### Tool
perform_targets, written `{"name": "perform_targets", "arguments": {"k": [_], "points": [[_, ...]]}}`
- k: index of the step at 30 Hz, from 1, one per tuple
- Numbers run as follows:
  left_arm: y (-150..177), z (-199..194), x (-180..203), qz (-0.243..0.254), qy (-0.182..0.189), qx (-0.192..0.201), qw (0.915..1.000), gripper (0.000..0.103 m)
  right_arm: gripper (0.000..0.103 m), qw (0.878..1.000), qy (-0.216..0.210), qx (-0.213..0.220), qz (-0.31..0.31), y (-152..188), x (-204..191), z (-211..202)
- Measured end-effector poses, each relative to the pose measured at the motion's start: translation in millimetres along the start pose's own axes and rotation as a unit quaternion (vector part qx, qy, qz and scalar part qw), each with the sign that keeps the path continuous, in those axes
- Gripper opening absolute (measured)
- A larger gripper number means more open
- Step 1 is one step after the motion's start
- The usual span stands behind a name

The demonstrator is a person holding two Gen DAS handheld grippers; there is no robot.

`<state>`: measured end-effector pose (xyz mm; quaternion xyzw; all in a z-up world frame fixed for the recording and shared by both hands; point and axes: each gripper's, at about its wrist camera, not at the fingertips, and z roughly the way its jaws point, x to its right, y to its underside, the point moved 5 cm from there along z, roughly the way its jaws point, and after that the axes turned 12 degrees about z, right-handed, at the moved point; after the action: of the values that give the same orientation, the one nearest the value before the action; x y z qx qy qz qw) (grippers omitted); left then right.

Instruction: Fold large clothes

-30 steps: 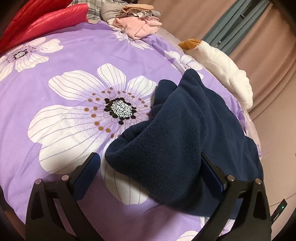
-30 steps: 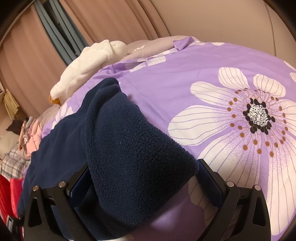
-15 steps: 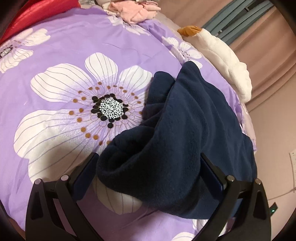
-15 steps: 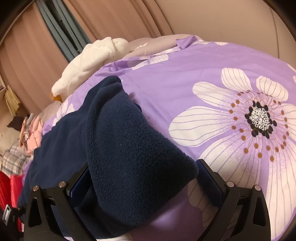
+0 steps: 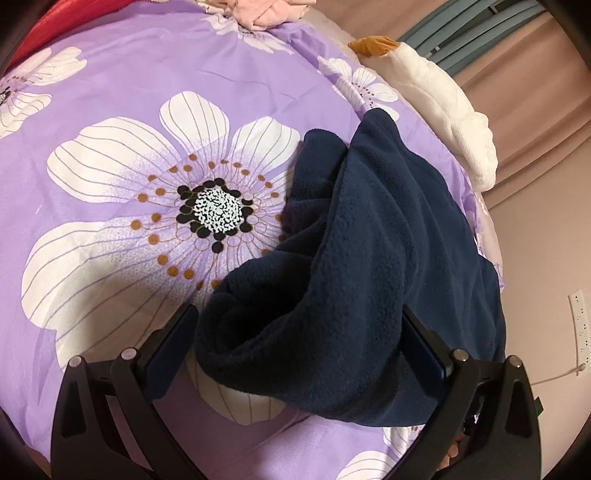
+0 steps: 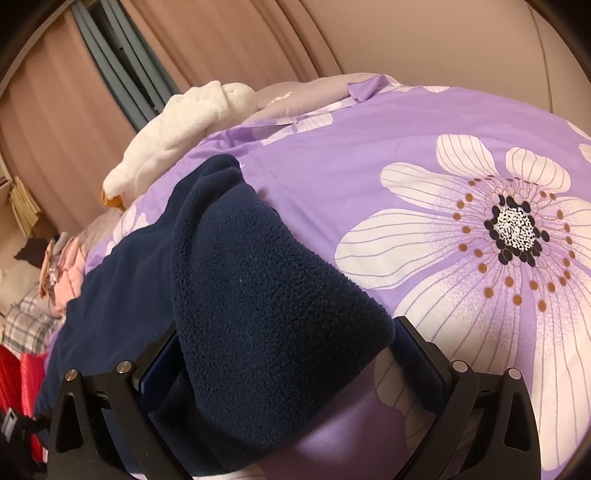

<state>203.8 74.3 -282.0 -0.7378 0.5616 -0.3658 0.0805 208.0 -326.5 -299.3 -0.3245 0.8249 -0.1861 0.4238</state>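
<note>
In the left wrist view, the left gripper point(image 5: 295, 339) has its jaws spread wide, with a bunched fold of the navy fleece garment point(image 5: 373, 251) filling the gap between them. Whether the pads actually press the cloth is hard to say, since the right finger is partly covered by fabric. The garment lies on the purple floral bedspread point(image 5: 155, 96), right of the large white flower point(image 5: 162, 206), and stretches from the near edge toward the far right. Beyond it, at the far right edge of the bed, lies a white plush toy point(image 5: 443, 99) with an orange tip. A pile of pink clothes point(image 5: 269, 14) sits at the far end, and a red padded item point(image 5: 62, 29) shows at the far left.

In the right wrist view, the right gripper point(image 6: 288, 354) also stands wide, and a thick hump of the same fleece garment point(image 6: 258, 288) rises between its fingers and drapes over the left one. The garment runs away to the far left over the bedspread point(image 6: 369, 122). The plush toy point(image 6: 177, 140) lies at the far left, in front of brownish curtains point(image 6: 66, 122).
</note>
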Motion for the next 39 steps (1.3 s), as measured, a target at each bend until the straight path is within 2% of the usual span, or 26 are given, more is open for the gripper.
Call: {"name": "perform_targets", "arguments": {"k": [21, 23, 28, 31, 32, 34, 39], "points": [[-2, 1, 0, -0.018, -0.001, -0.019, 0.9997, 0.103, 0.102, 1.000, 0.004, 0.004, 0.001, 2, 1, -2], [-2, 1, 1, -0.020, -0.003, -0.020, 0.9996, 0.103, 0.102, 1.000, 0.017, 0.005, 0.004, 2, 0, -4], [-2, 1, 2, -0.021, -0.011, -0.016, 0.9996, 0.103, 0.102, 0.995, 0.083, 0.048, 0.006, 4, -12, -25], [-1, 1, 2, -0.022, -0.011, -0.013, 0.9996, 0.103, 0.102, 0.984, 0.116, 0.129, -0.029, -3, -29, -59], [-1, 1, 2, -0.022, -0.012, -0.011, 0.9996, 0.103, 0.102, 0.980, 0.116, 0.159, -0.040, -7, -36, -73], [1, 0, 3, -0.021, -0.017, -0.006, 0.9996, 0.103, 0.102, 0.976, 0.100, 0.183, -0.057, -12, -51, -90], [1, 0, 4, -0.021, -0.026, 0.001, 0.9994, 0.103, 0.102, 0.979, 0.076, 0.166, -0.089, -1, -80, -87]]}}
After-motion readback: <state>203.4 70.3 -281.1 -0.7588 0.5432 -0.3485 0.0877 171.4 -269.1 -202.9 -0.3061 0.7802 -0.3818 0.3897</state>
